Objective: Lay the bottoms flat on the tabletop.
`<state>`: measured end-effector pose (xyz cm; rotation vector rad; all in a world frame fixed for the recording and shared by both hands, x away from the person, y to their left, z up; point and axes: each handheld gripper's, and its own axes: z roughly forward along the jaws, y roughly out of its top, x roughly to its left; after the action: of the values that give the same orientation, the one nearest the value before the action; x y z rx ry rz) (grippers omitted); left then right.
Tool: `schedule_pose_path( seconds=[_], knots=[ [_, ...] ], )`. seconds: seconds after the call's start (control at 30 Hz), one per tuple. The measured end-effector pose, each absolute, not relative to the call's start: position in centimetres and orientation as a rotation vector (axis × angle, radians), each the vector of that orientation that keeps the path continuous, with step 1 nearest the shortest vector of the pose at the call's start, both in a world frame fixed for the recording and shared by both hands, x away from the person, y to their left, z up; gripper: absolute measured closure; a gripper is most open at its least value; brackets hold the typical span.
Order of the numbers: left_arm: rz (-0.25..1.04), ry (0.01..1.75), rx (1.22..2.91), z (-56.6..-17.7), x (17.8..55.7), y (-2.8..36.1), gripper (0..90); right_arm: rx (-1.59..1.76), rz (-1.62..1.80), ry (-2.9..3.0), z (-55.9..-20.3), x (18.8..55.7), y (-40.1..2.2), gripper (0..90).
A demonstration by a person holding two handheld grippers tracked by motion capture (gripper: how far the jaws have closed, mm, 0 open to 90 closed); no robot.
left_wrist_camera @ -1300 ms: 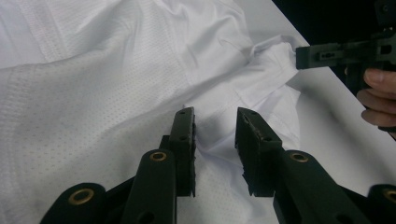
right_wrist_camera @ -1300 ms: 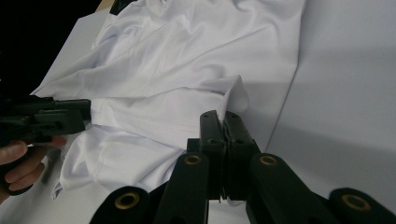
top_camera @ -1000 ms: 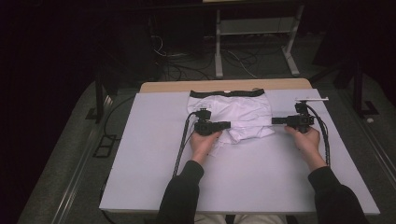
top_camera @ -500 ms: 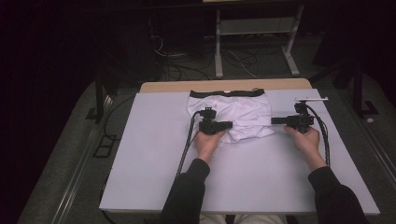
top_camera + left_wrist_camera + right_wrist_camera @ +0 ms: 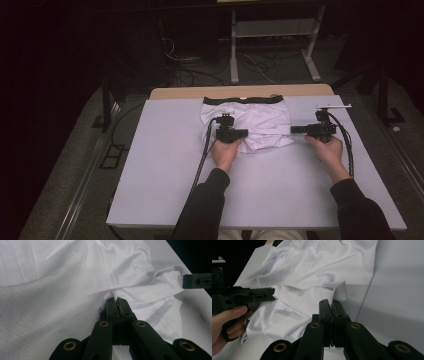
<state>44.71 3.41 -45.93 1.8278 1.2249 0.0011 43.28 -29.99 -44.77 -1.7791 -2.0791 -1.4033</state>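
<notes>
A white mesh garment (image 5: pixel 260 122) with a black waistband (image 5: pixel 242 100) lies flat at the far middle of the pale table (image 5: pixel 165 175). My left gripper (image 5: pixel 246 133) points right over the garment's near hem. Its jaws have just been closing and now stand shut on a pinch of the white fabric (image 5: pixel 117 293), as my left gripper (image 5: pixel 117 300) shows in its own view. My right gripper (image 5: pixel 294 129) points left at the garment's right corner. In the right gripper view, my right gripper (image 5: pixel 331 302) is shut on a raised fold of the hem (image 5: pixel 339 291).
A wooden edge (image 5: pixel 240 92) runs behind the table's far side. Metal stand legs (image 5: pixel 232 45) and cables lie on the dark floor beyond. Black cables trail from both grippers toward the near edge. Bare table surface lies left, right and in front of the garment.
The left hand has edged slightly right along the garment's near hem, and its forearm has swung in. The right hand and the garment have kept still.
</notes>
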Motion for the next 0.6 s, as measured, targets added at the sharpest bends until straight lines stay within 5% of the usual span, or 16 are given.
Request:
schedule_pose_path(
  seconds=[0.6],
  knots=[
    [0.033, 1.032, 1.942, -40.9, 40.0, 2.9, 89.4, -1.734, -1.496, -2.108, -41.6, 39.2, -31.2, 87.4]
  ],
)
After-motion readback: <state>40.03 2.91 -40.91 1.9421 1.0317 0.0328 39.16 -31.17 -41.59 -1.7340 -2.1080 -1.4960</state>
